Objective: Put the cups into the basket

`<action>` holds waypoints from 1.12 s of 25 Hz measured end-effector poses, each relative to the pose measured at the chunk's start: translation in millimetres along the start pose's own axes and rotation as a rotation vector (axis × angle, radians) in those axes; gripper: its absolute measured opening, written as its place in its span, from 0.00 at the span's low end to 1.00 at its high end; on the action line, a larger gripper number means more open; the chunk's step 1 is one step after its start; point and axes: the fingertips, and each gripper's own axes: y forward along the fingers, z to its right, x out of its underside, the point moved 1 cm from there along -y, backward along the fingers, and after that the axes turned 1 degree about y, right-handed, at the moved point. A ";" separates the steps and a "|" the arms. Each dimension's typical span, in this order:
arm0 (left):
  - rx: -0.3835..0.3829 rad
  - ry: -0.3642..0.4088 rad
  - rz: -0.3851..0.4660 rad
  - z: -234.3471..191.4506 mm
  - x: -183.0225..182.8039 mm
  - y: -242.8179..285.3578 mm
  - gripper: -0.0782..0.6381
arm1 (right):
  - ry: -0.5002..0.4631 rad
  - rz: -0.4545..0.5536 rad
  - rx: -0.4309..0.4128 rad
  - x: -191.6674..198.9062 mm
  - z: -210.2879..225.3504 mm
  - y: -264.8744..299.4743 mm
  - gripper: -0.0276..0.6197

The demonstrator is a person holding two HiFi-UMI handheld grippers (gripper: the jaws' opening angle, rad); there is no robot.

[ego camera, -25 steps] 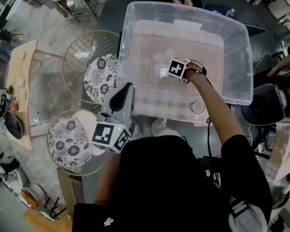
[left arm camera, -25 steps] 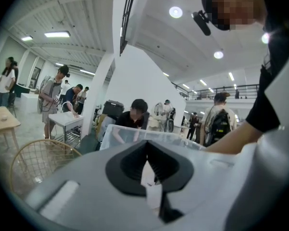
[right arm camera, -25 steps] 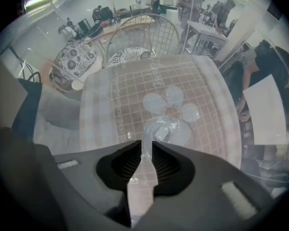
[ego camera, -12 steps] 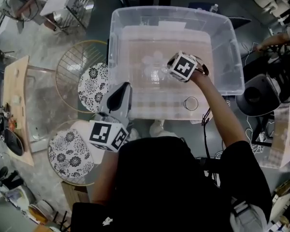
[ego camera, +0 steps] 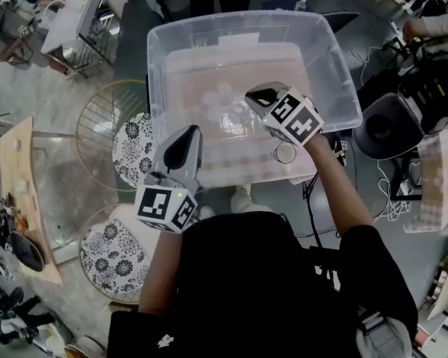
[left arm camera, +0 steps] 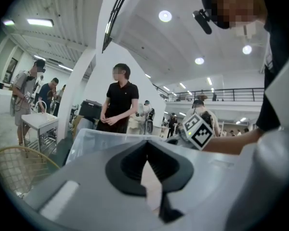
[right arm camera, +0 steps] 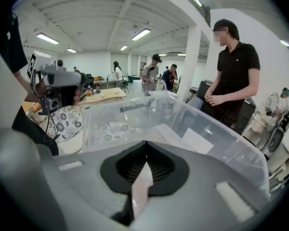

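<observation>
While my left claw (ego camera: pixel 185 144) and right claw (ego camera: pixel 257 94) sit pressed together, empty, I judge the clear cup (ego camera: pixel 285 153) light, crushable, best pinched at its rim.

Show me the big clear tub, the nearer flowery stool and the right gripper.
clear tub (ego camera: pixel 342 73): head view, right rim.
nearer flowery stool (ego camera: pixel 110 246): head view, seat middle.
right gripper (ego camera: pixel 252 95): head view, tips of its shut jaws.

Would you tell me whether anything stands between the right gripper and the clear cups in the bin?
Nothing visible does. The right gripper, jaws shut and empty, hangs over the lidless bin, above the clear cups on its floor. The left gripper is at the near wall, off that path.
</observation>
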 end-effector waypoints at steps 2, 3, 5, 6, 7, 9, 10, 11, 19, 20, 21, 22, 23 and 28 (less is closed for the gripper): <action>0.034 0.004 -0.002 3.8 -1.0 4.4 0.12 | 0.010 0.049 0.050 -5.2 -2.4 -17.1 0.05; 0.049 0.006 -0.004 5.8 -1.5 6.0 0.12 | 0.015 0.069 0.072 -7.3 -4.6 -25.1 0.05; 0.073 0.008 -0.006 10.5 -2.0 7.9 0.12 | 0.028 0.110 0.104 -10.5 -9.9 -39.6 0.05; 0.083 0.009 -0.007 13.0 -2.1 8.6 0.12 | 0.038 0.131 0.117 -11.9 -12.4 -46.4 0.05; 0.095 0.011 -0.009 15.6 -2.0 9.3 0.12 | 0.050 0.153 0.133 -13.0 -14.5 -53.2 0.05; 0.122 0.019 -0.013 21.6 -1.3 11.5 0.12 | 0.079 0.209 0.181 -14.1 -16.8 -68.8 0.05; 0.137 0.024 -0.015 25.2 -0.8 12.9 0.12 | 0.095 0.244 0.217 -14.1 -17.1 -77.8 0.05; 0.153 0.030 -0.016 29.0 -0.3 14.3 0.12 | 0.110 0.277 0.255 -13.3 -17.2 -86.9 0.05; 0.260 0.056 -0.036 60.1 6.2 25.1 0.12 | 0.208 0.431 0.438 7.3 -34.1 -136.0 0.05; 0.275 0.059 -0.038 65.1 7.3 26.7 0.12 | 0.215 0.441 0.460 9.7 -37.1 -140.8 0.05; 0.292 0.062 -0.040 70.3 8.4 28.3 0.12 | 0.227 0.447 0.477 12.0 -39.7 -145.2 0.05; 0.310 0.067 -0.043 75.5 9.3 29.8 0.12 | 0.244 0.452 0.489 14.3 -41.9 -149.2 0.05; 0.328 0.072 -0.047 80.8 10.3 31.4 0.12 | 0.264 0.458 0.499 17.3 -43.9 -153.2 0.05; 0.400 0.089 -0.068 105.7 15.1 36.8 0.12 | 0.328 0.462 0.541 38.0 -54.4 -170.9 0.05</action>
